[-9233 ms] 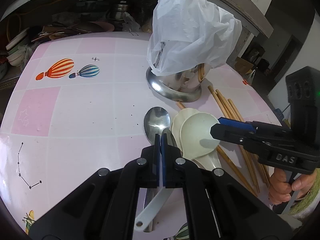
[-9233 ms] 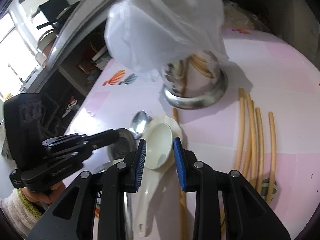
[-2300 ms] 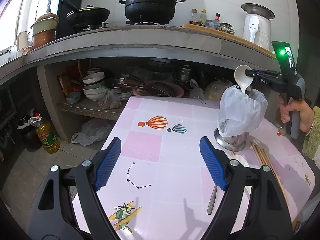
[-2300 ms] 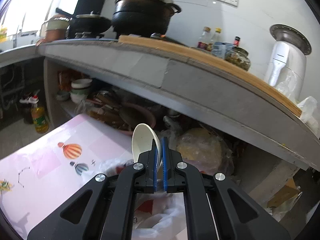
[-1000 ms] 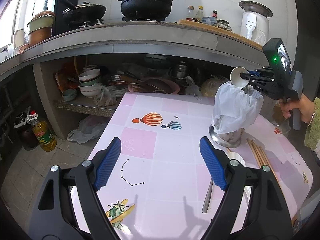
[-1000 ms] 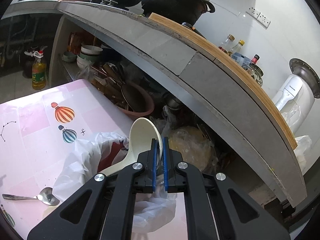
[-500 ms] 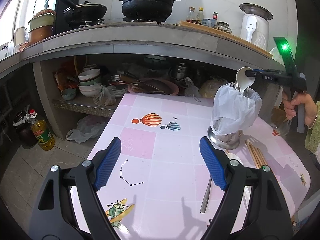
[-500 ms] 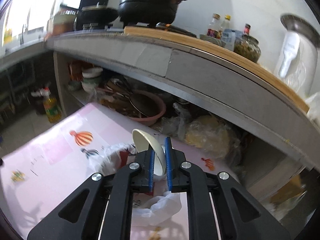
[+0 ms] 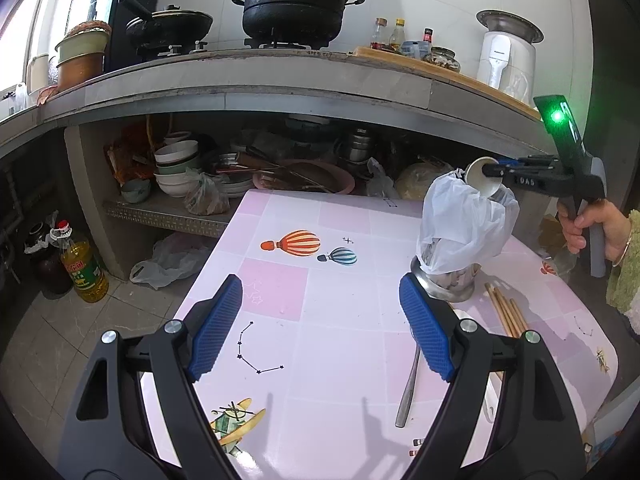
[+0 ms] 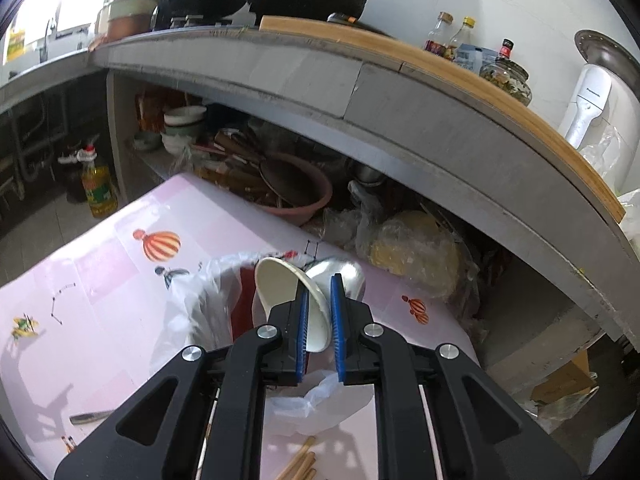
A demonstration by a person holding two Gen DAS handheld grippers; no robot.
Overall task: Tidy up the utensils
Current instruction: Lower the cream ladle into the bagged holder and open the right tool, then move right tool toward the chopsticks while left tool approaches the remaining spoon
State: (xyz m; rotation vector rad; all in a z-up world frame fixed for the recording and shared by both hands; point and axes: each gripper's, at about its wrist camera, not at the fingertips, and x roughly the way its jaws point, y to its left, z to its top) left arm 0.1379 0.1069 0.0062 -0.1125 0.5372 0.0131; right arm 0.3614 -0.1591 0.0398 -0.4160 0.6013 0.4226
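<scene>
While our right tool (image 10: 319,322) is opening around the white spoon (image 10: 286,292), we judge it light, stiff, slippery, best pinched at the bowl rim; our left tool (image 9: 320,326) stands wide, empty.

I see the cream ladle spoon (image 10: 280,284) tilted bowl-up over the bag-lined steel holder (image 9: 452,280) near the tabletop's far right edge. A metal spoon (image 9: 408,392) and wooden chopsticks (image 9: 504,312) lie flat just in front of the holder.

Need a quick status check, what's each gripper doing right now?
Left gripper: open, empty.
Right gripper: jaws opening, cream plastic spoon between them.
</scene>
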